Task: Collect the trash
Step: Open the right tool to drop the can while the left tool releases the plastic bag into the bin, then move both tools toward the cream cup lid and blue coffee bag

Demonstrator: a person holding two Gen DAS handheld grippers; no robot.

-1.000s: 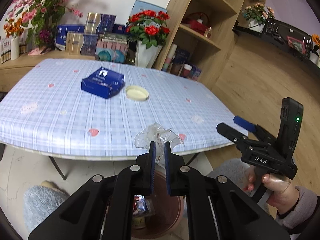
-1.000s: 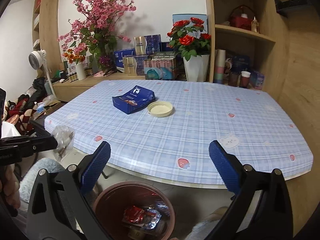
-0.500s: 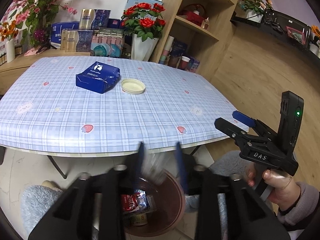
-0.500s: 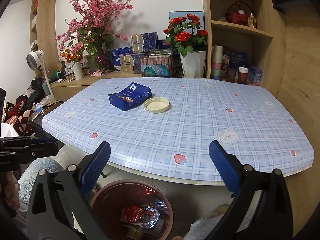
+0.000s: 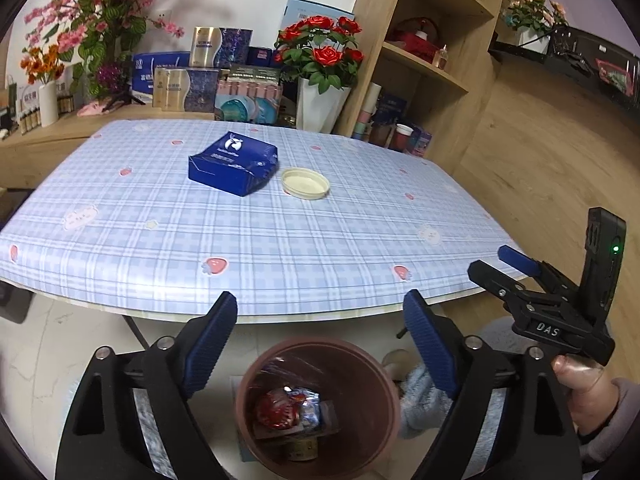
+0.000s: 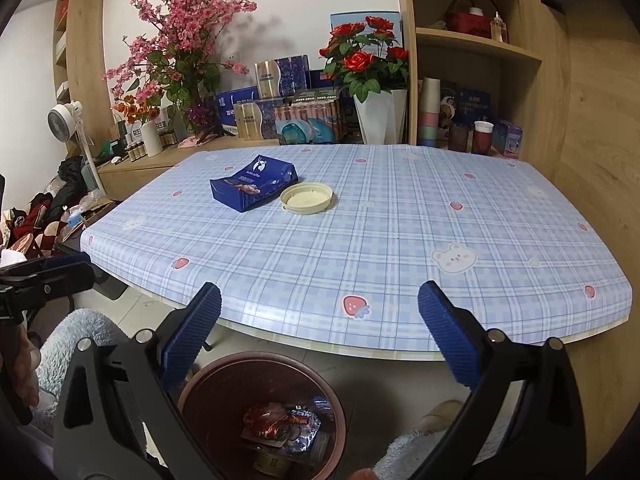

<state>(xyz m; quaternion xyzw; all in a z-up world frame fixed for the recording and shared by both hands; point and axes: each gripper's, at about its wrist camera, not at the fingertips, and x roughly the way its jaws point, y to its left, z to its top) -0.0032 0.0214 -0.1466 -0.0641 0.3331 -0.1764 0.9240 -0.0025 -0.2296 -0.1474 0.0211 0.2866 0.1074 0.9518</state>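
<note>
My left gripper [image 5: 320,304] hovers over a brown waste bin [image 5: 320,340] on the floor by the table's near edge. Its jaws are opening and nothing is between them. Red and foil wrappers [image 5: 280,408] lie inside the bin. My right gripper [image 6: 320,292] stands open and empty above the same bin [image 6: 260,356], and it shows at the right in the left wrist view [image 5: 490,262]. On the checked table [image 5: 280,260] lie a blue packet [image 5: 234,164] and a cream round lid [image 5: 305,184], close together; both appear in the right wrist view too, packet [image 6: 252,186] and lid [image 6: 307,198].
Boxes, a white vase of red roses [image 5: 320,56] and pink blossoms line the counter behind the table. Wooden shelves [image 5: 424,68] rise at the right. A fluffy grey slipper [image 6: 76,344] lies on the floor left of the bin, and a white fan [image 6: 66,114] stands far left.
A second ago my left gripper was shut on a clear crinkled wrapper over the bin. Its jaws have since spread wide and the wrapper is gone from between them. The right gripper stayed still.
</note>
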